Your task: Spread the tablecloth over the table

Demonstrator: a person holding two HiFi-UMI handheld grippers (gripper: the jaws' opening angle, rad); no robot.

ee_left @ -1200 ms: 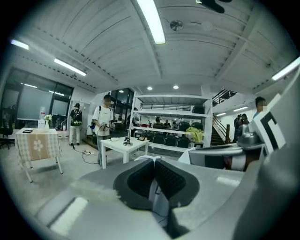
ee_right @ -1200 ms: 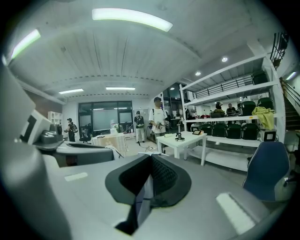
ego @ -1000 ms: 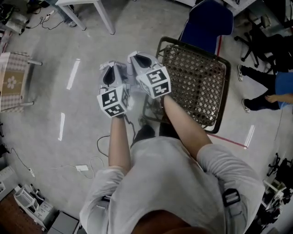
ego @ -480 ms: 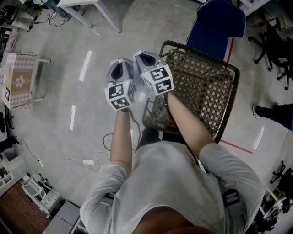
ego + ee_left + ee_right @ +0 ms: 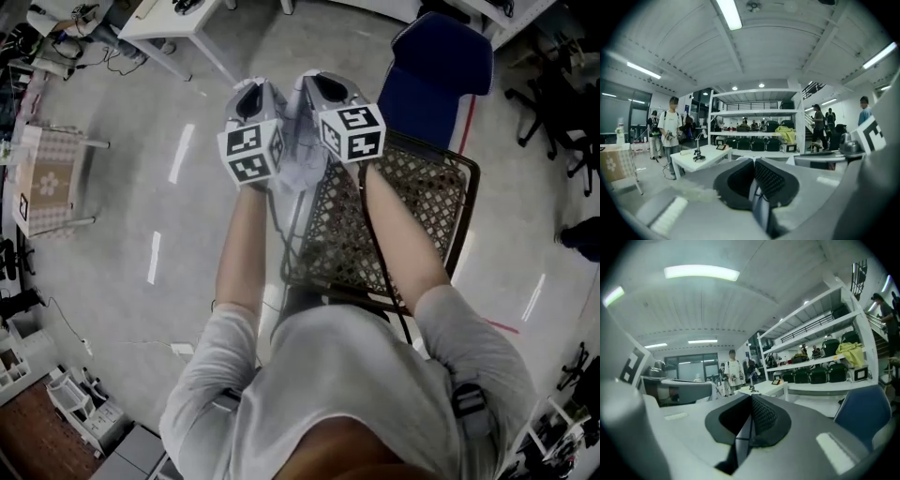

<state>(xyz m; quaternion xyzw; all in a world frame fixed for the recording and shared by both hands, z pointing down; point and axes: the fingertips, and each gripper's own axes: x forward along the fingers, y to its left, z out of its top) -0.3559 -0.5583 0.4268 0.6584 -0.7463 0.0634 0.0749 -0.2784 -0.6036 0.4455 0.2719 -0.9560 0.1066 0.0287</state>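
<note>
In the head view my left gripper (image 5: 249, 92) and right gripper (image 5: 323, 86) are held up side by side in front of the person's chest. A bunched pale cloth (image 5: 297, 171) hangs between and below them. A thin pale strip of that cloth (image 5: 756, 202) is pinched between the dark pads in the left gripper view, with the left gripper (image 5: 753, 174) shut on it. My right gripper (image 5: 751, 412) is likewise shut on a grey fold of cloth (image 5: 742, 439). A small table (image 5: 39, 178) under a checked cover with a flower stands far left.
A brown woven basket (image 5: 398, 220) in a dark frame sits right below the arms, with a blue chair (image 5: 438, 67) behind it. A white table (image 5: 169, 23) stands ahead. A cable (image 5: 211, 328) lies on the floor. People (image 5: 670, 129) stand by the shelves (image 5: 754, 126).
Both grippers have risen together, away from the basket and higher in the head view, carrying the pale cloth. The head camera has tilted, so the basket now sits lower.
</note>
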